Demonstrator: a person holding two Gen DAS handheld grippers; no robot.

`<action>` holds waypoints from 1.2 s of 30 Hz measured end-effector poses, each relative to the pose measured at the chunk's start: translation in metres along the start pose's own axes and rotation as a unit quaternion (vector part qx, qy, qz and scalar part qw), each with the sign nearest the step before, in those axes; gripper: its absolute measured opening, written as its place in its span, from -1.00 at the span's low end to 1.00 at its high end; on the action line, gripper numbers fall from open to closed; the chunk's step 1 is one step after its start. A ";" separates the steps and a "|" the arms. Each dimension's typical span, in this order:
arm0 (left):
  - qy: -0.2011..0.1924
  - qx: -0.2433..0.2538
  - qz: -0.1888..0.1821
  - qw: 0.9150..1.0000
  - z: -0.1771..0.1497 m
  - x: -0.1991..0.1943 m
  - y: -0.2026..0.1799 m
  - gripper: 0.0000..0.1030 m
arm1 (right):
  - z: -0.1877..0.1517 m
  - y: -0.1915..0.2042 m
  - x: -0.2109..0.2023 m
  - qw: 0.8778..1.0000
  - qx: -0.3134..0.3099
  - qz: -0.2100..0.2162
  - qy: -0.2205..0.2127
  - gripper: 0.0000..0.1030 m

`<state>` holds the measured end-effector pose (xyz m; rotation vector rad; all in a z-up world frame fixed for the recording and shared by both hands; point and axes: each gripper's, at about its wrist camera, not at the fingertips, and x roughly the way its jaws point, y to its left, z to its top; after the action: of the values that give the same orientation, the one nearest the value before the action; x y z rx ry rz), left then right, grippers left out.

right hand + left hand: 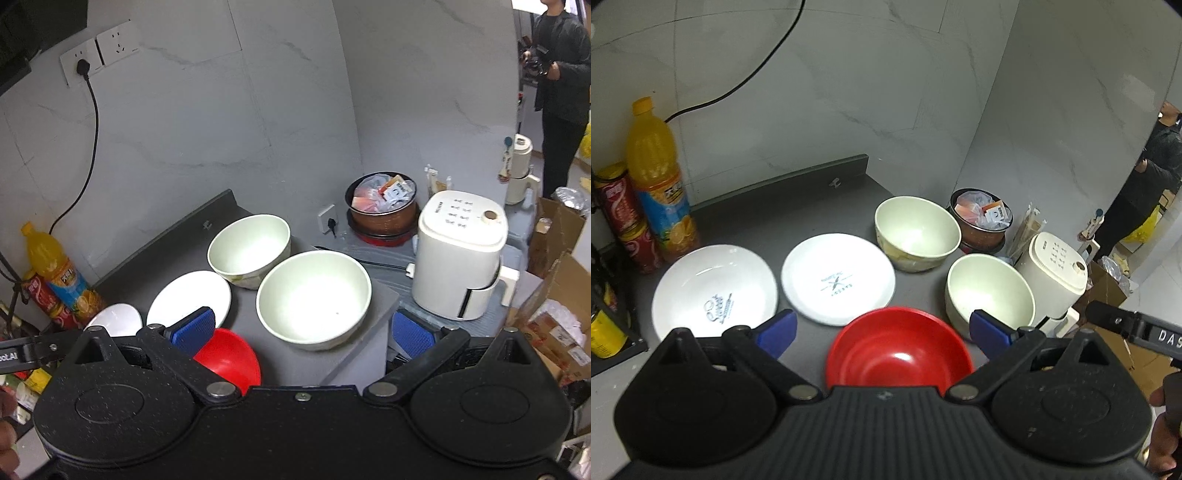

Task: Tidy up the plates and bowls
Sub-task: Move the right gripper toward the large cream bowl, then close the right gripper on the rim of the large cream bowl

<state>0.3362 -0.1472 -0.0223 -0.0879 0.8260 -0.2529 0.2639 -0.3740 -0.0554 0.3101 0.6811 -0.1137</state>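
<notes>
On the dark grey counter (768,210) lie two white plates, one at the left (713,291) and one in the middle (838,278). Two pale green bowls stand to the right, a far bowl (916,232) and a near bowl (990,291). A red bowl (899,350) sits nearest me. My left gripper (884,328) hovers open above the red bowl, holding nothing. In the right wrist view my right gripper (303,328) stands open above the near green bowl (314,299), with the red bowl (229,358) under its left finger and the far bowl (249,249) behind.
An orange juice bottle (659,184) and red cans (622,210) stand at the counter's left back. Right of the counter are a white appliance (460,254) and a brown pot with packets (382,206). Cardboard boxes (557,295) lie lower right. A person (561,85) stands far right.
</notes>
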 end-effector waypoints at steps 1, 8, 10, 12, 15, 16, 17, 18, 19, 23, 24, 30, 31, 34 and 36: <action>-0.001 -0.002 0.000 1.000 0.004 0.004 -0.005 0.91 | 0.003 -0.002 0.005 1.000 0.001 0.000 0.005 0.99; -0.004 0.000 -0.009 1.000 0.022 0.032 -0.042 0.86 | 0.020 -0.019 0.038 1.000 -0.009 0.015 0.026 0.69; -0.001 0.003 -0.010 1.000 0.024 0.042 -0.052 0.82 | 0.023 -0.025 0.048 0.999 -0.006 0.021 0.033 0.69; 0.006 0.003 -0.008 1.000 0.025 0.054 -0.060 0.75 | 0.025 -0.031 0.060 0.999 -0.006 0.021 0.044 0.67; 0.023 -0.007 -0.006 1.000 0.026 0.075 -0.066 0.58 | 0.027 -0.040 0.080 0.997 -0.007 0.027 0.071 0.45; 0.031 -0.010 -0.006 0.999 0.026 0.081 -0.069 0.48 | 0.026 -0.044 0.087 0.996 -0.005 0.028 0.081 0.43; 0.038 -0.012 -0.008 0.999 0.027 0.088 -0.071 0.45 | 0.026 -0.047 0.093 0.996 -0.002 0.027 0.088 0.37; 0.042 -0.014 -0.007 0.999 0.026 0.093 -0.073 0.44 | 0.025 -0.050 0.098 0.995 0.003 0.025 0.094 0.32; 0.044 -0.018 -0.009 0.999 0.027 0.099 -0.075 0.42 | 0.025 -0.053 0.104 0.995 0.009 0.025 0.101 0.24; 0.062 -0.030 -0.003 0.998 0.027 0.122 -0.081 0.41 | 0.025 -0.065 0.125 0.991 0.022 0.032 0.126 0.17; 0.067 -0.034 0.001 0.997 0.026 0.129 -0.082 0.41 | 0.025 -0.067 0.130 0.990 0.023 0.034 0.132 0.16; 0.096 -0.055 0.012 0.994 0.024 0.168 -0.088 0.28 | 0.021 -0.080 0.161 0.984 0.020 0.030 0.173 0.14; 0.101 -0.056 0.016 0.993 0.024 0.174 -0.088 0.25 | 0.021 -0.082 0.165 0.983 0.021 0.034 0.178 0.14; 0.120 -0.072 0.024 0.990 0.023 0.193 -0.086 0.10 | 0.021 -0.087 0.179 0.980 0.025 0.041 0.191 0.07; 0.127 -0.078 0.032 0.988 0.022 0.202 -0.085 0.05 | 0.021 -0.089 0.188 0.977 0.034 0.047 0.203 0.00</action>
<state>0.4680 -0.2819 -0.1366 -0.1783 1.0996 -0.1389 0.4031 -0.4649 -0.1810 0.4372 1.0683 0.0187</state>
